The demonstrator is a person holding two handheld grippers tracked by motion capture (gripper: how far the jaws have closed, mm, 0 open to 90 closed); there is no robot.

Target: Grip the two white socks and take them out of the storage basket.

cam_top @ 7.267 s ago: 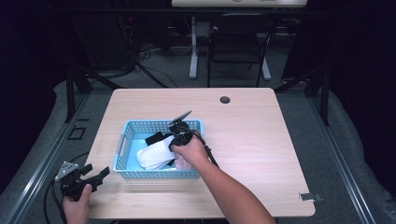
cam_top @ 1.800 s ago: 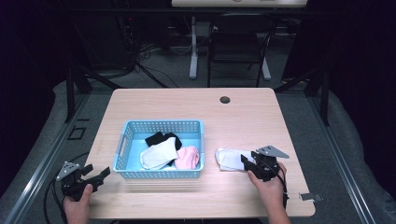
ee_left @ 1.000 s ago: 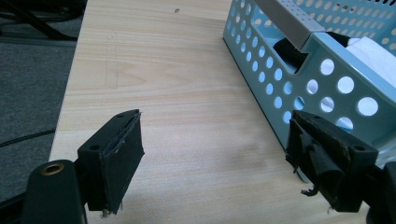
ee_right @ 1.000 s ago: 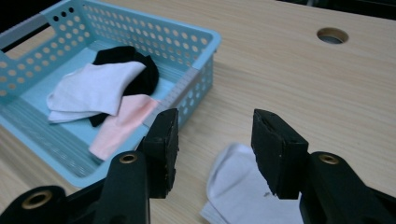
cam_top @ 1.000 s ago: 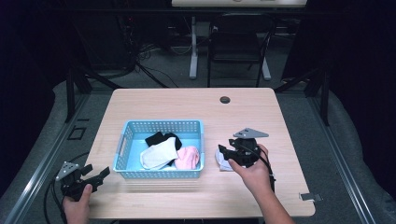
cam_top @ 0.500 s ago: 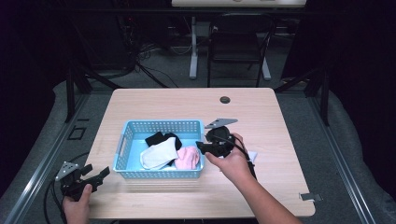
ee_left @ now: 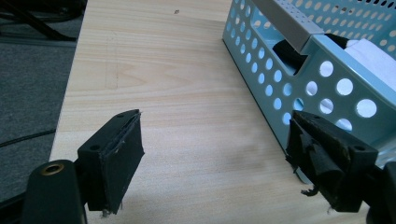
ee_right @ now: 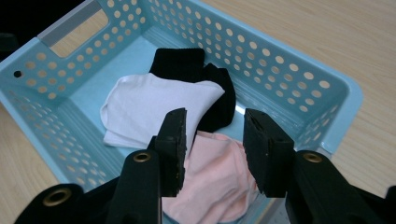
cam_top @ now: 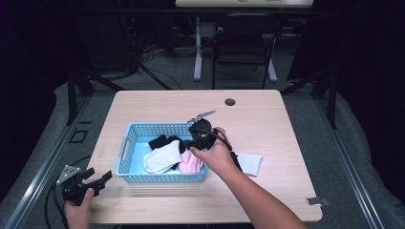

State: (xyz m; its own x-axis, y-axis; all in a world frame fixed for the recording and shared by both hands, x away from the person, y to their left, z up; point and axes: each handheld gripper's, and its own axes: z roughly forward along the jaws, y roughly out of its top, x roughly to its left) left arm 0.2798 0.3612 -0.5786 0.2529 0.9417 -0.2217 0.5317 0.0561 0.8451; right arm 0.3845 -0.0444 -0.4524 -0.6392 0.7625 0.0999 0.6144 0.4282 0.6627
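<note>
With one white sock (cam_top: 249,163) now out on the table (cam_top: 286,124), my right gripper (ee_right: 212,140), jaws narrowing around nothing, is back over the basket (ee_right: 299,65) above the pink sock (ee_right: 219,172).

Light falls from overhead onto the pale wooden bench (cam_top: 267,119), which stands bright against a dark, almost black room. Shadows beneath the light-blue perforated plastic basket (cam_top: 125,149) are soft and short. The high view is slightly soft and grainy. In both gripper views the near black jaws look blurred, the wood grain sharper; no harsh glare.
</note>
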